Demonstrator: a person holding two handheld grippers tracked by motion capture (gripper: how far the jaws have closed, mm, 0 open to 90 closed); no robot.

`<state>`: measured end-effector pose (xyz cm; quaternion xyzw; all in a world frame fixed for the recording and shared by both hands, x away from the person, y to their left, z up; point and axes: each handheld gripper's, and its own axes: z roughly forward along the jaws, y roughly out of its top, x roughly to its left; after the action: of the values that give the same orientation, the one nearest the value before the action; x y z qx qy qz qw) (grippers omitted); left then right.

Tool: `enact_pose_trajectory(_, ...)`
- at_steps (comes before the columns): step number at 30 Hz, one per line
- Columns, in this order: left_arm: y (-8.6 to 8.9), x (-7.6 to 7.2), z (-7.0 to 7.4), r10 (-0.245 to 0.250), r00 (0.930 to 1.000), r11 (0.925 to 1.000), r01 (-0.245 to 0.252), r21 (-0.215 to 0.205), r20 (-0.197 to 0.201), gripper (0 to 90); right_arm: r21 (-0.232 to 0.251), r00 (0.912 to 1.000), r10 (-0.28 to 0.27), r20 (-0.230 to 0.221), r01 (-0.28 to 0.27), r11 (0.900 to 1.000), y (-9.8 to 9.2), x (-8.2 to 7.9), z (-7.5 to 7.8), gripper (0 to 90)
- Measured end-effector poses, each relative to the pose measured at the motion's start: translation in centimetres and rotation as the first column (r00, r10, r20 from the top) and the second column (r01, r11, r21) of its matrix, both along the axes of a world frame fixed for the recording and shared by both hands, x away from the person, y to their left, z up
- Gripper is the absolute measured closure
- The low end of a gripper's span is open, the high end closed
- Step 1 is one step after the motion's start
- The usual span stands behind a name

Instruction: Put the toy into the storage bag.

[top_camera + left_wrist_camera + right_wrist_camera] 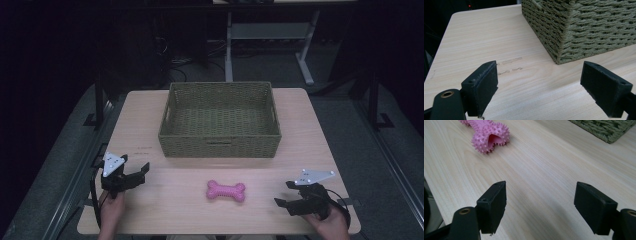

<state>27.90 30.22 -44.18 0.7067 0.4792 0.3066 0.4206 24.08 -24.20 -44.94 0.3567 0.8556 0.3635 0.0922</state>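
With both grippers' fingers apart and empty, bring your right gripper (288,194) level over the pink spiked bone toy (226,191) lying mid-surface (150,110), clamp its narrow waist, then carry it to the wicker basket (220,145) beyond.

Dark lab, test table (150,107), floor cables (180,62)

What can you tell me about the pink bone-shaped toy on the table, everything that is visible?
The pink bone toy looks like soft rubber, covered all over in small spikes, with a knobbed end on each side and a narrower middle. In the right gripper view its near end shows a smooth hollow opening. It lies flat on the wooden table, in front of the woven basket and apart from it. Nothing touches it except the table.
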Motion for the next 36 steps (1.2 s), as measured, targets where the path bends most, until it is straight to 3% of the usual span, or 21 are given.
enact_pose_trajectory(1, -0.1, 0.0, 0.0, -0.001, 1.0000, 1.0000, 0.001, 0.002, -0.001, 13.8, -0.007, 0.9996, 0.027, -0.006, -0.027, 1.000, 0.3, 0.2, 0.2, 24.6)
enact_pose_trajectory(8, -0.1, 0.0, 0.0, -0.009, 1.0000, 1.0000, 0.009, 0.000, -0.001, 13.9, -0.033, 0.9952, 0.086, -0.046, -0.088, 0.996, 1.4, 1.2, 0.9, 24.0)
enact_pose_trajectory(11, 0.0, 0.0, 0.0, -0.010, 0.9999, 0.9999, 0.010, -0.004, -0.005, 13.9, -0.064, 0.9914, 0.120, -0.052, -0.124, 0.990, 2.3, 1.8, 1.4, 24.1)
enact_pose_trajectory(20, 0.2, 0.0, 0.0, -0.005, 0.9999, 0.9999, 0.005, -0.015, -0.009, 13.9, -0.094, 0.9779, 0.188, -0.090, -0.197, 0.976, 4.4, 3.1, 2.8, 21.8)
enact_pose_trajectory(36, 0.4, 0.1, 0.0, 0.000, 1.0000, 0.9997, 0.000, -0.025, -0.007, 13.9, -0.164, 0.9394, 0.314, -0.136, -0.334, 0.928, 9.0, 5.3, 4.0, 18.9)
